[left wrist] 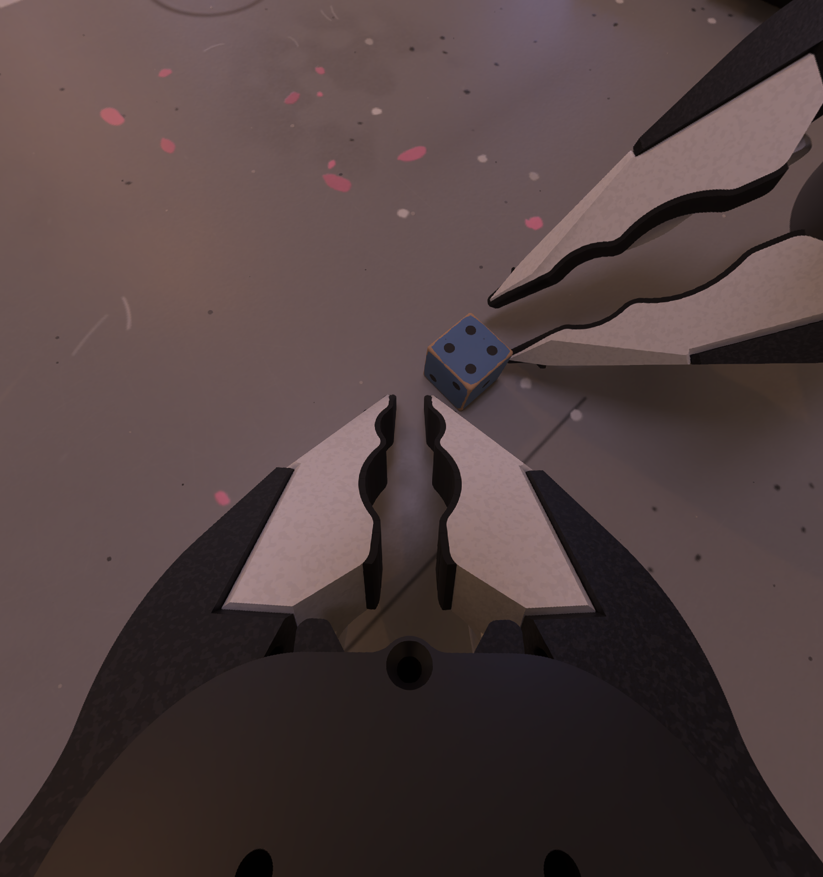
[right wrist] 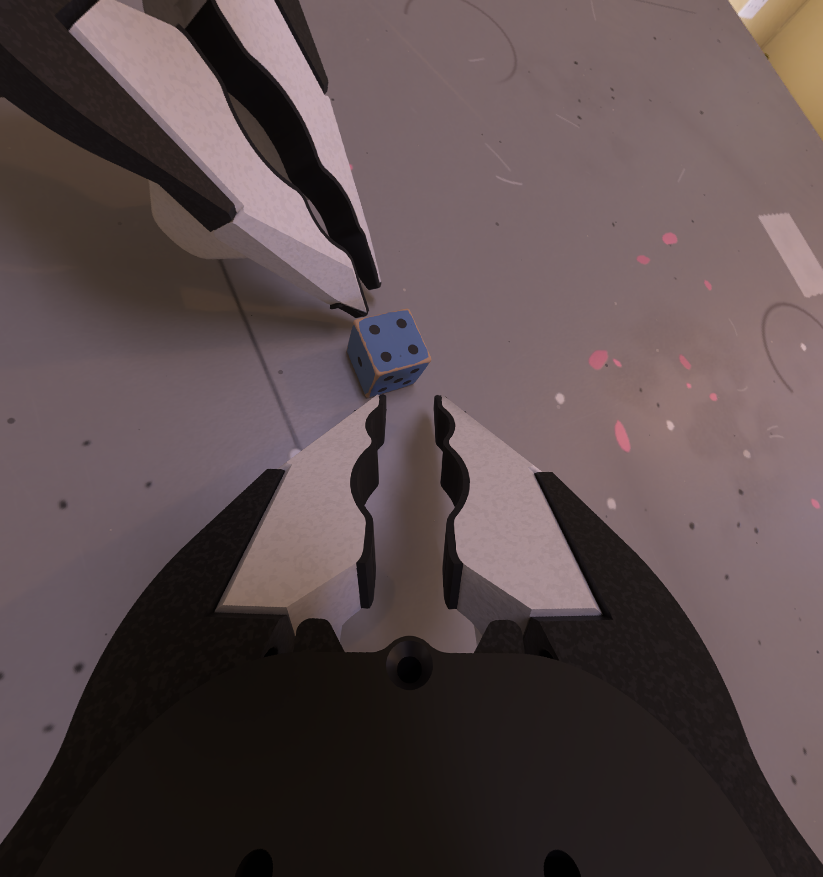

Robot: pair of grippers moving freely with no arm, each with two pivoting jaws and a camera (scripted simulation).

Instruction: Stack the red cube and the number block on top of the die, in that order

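While both sit empty, each hand-held gripper (left wrist: 409, 397) (right wrist: 409, 398) gapes narrowly (near die (left wrist: 466, 360)).

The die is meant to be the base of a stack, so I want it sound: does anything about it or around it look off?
The die sits flat on the table, four pips up, untouched by either gripper. Its edges are worn to bare tan. Neither the red cube nor the number block is in view. Pink and white paint flecks dot the tabletop.

Dim, warm brownish light, soft shadows pooling under both grippers, die (left wrist: 466, 360) brighter on top with its sides in shade, no glare, everything sharp, wide-angle stretch pulling at the edges, tabletop (right wrist: 590, 142) evenly murky.
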